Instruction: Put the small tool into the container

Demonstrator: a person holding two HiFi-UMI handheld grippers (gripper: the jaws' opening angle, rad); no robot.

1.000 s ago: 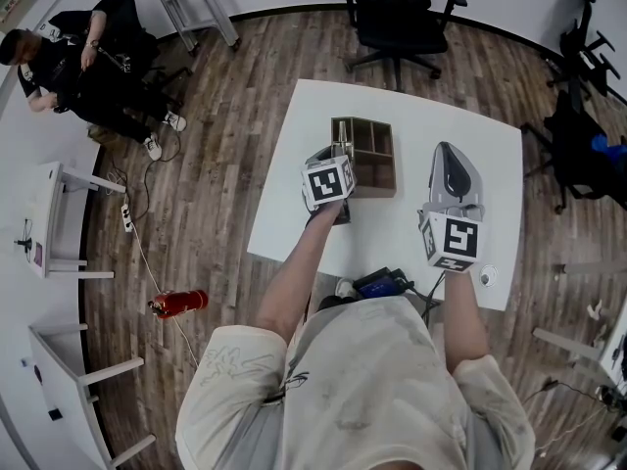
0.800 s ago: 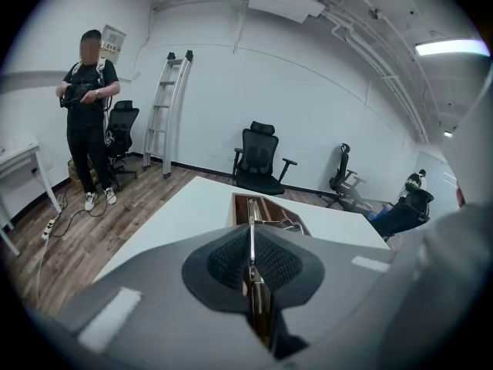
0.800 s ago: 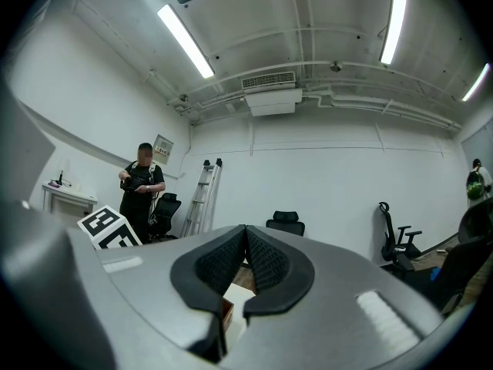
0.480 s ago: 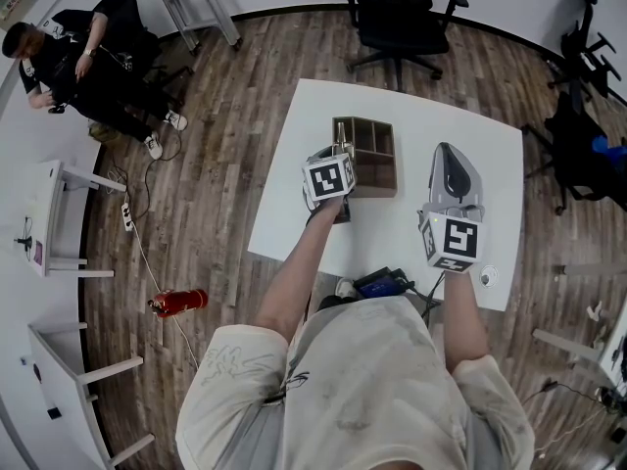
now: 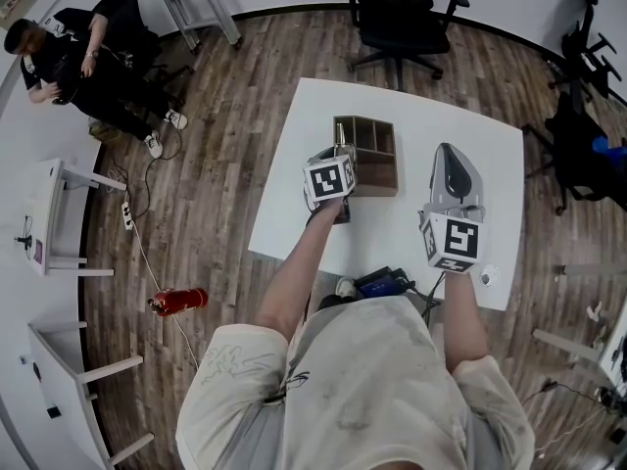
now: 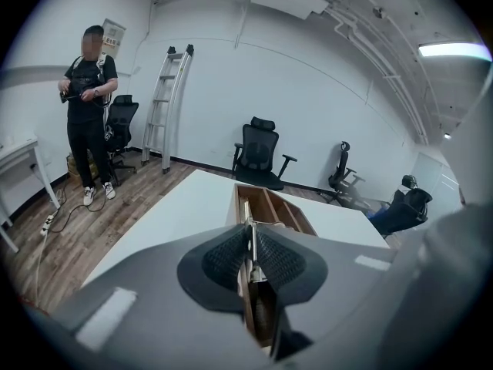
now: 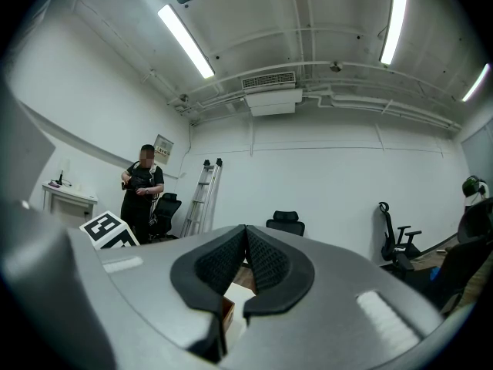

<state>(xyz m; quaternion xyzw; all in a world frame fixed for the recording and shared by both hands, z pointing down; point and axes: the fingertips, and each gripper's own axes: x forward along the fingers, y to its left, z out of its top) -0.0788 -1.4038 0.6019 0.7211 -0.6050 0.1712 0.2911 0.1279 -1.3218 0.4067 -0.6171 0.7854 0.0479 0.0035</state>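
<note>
A wooden container (image 5: 366, 155) split into compartments stands on the white table (image 5: 421, 116). My left gripper (image 5: 336, 152) is at its near left corner, shut on a thin metal tool (image 6: 251, 257). In the left gripper view the left gripper (image 6: 251, 241) pinches the tool between its pads, and the tool's front end reaches over the leftmost slot of the container (image 6: 299, 213). My right gripper (image 5: 447, 155) hovers to the right of the container. In its own view the right gripper (image 7: 245, 241) has its jaws pressed together with nothing between them.
A black office chair (image 5: 397, 13) stands beyond the table's far edge. A person in black (image 5: 83, 57) and a ladder (image 5: 196, 3) are at the far left. A blue-black device (image 5: 384, 283) and a small round white object (image 5: 487, 276) lie near the table's front edge.
The left gripper with the tool has edged very slightly toward the container. The right gripper has stayed where it was.
</note>
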